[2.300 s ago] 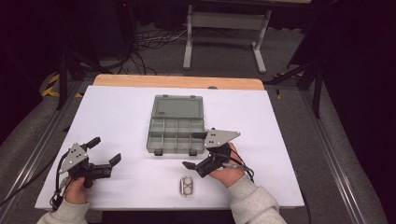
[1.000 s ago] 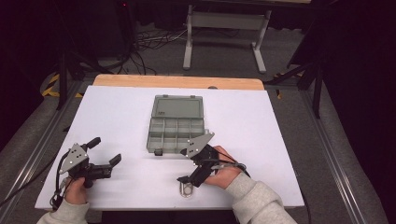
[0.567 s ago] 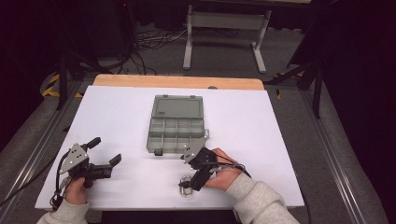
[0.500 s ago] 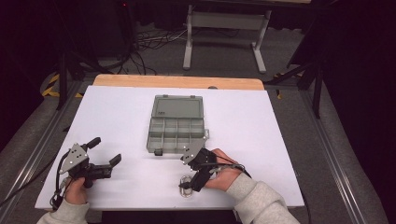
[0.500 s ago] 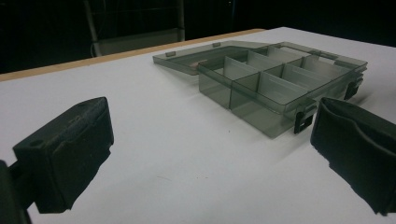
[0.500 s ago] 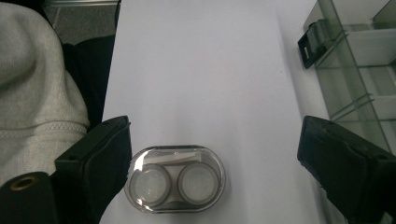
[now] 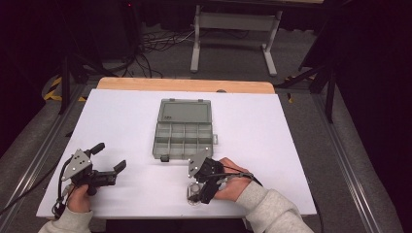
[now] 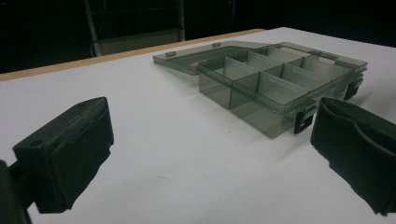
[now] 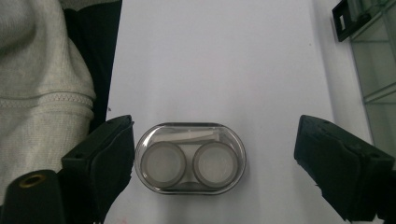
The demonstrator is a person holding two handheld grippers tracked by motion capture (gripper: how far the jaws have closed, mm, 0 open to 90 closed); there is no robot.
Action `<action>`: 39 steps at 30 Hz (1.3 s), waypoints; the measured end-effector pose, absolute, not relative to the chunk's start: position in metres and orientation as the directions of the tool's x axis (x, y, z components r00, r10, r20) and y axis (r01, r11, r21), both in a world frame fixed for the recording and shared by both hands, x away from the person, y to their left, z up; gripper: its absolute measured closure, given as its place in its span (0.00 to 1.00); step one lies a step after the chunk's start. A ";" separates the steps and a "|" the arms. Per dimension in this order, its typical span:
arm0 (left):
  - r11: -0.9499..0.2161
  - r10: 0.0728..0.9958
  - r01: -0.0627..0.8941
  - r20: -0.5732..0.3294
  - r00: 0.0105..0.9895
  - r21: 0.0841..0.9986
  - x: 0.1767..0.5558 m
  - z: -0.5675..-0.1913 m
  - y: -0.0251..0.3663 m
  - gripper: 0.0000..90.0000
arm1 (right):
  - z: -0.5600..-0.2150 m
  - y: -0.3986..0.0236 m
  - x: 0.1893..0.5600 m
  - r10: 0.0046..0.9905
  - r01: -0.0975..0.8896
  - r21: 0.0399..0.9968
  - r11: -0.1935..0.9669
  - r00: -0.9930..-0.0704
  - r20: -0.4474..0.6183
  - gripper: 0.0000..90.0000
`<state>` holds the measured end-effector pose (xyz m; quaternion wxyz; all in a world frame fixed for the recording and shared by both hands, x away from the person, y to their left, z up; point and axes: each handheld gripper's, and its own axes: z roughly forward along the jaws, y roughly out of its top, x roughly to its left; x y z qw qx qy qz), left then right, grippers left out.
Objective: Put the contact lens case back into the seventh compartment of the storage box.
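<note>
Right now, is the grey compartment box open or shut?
Open: the compartment box has its lid folded back flat on the table, and the dividers show.

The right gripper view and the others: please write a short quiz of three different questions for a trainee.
1. True or false: the organizer box has its lid shut.
2. What lies between the jaws of the right gripper?
A. a coin
B. a clear oval case with two round cups
C. a screw
3. Fill in: the left gripper holds ____.

Key:
1. False: the lid lies open, flat on the table.
2. B: the clear case sits between them; the jaws have just been closing, one pad close against it and the other well apart.
3. Nothing: its jaws stand open over bare table.
</note>
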<state>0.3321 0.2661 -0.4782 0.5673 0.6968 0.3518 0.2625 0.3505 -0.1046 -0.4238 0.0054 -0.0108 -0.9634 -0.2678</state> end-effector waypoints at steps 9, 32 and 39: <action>-0.111 0.788 0.195 -0.033 0.615 0.975 0.332 -0.478 0.266 0.00 | -0.429 -0.101 0.347 -0.004 0.006 0.465 0.886 -1.000 0.020 0.16; -0.111 0.787 0.194 -0.033 0.616 0.975 0.332 -0.478 0.266 0.00 | -0.443 -0.093 0.340 -0.020 -0.012 0.360 0.933 -1.000 0.017 0.26; -0.123 0.787 0.186 -0.019 0.616 0.975 0.332 -0.478 0.267 0.00 | -0.443 -0.093 0.339 -0.032 -0.029 0.358 0.933 -1.000 0.002 0.29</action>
